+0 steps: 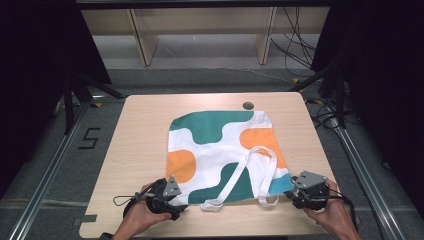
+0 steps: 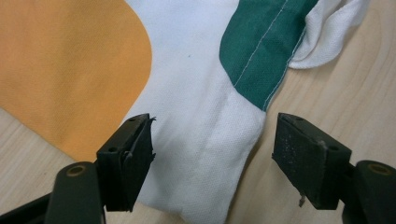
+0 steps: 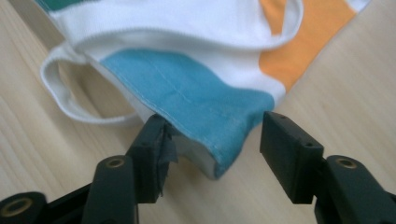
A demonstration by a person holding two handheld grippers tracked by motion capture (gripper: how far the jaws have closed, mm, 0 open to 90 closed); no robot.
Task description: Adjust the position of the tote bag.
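Flat on the table [image 1: 145, 130]: a tote bag [image 1: 220, 150] printed in green, orange, blue and white, its near edge close to the table's front edge, its two white straps [image 1: 260, 175] folded back over the cloth and looping past that near edge. Broad bare wood left of the bag, a narrower strip to its right, more bare wood beyond its far edge up to a small round hole [image 1: 248, 106] in the table. Dark floor and cables past the table's sides. On the floor left of the table, a mark reading "5" [image 1: 89, 138]; no writing legible on the bag itself. At the bag's near left corner, the left hand-held gripper [image 2: 212, 154], jaws spread wide on either side of the white corner cloth, one jaw over its edge, not closed on it. At the bag's near right corner, the right hand-held gripper [image 3: 212, 149], jaws likewise wide apart, the blue corner lifted slightly between them, nothing clamped.
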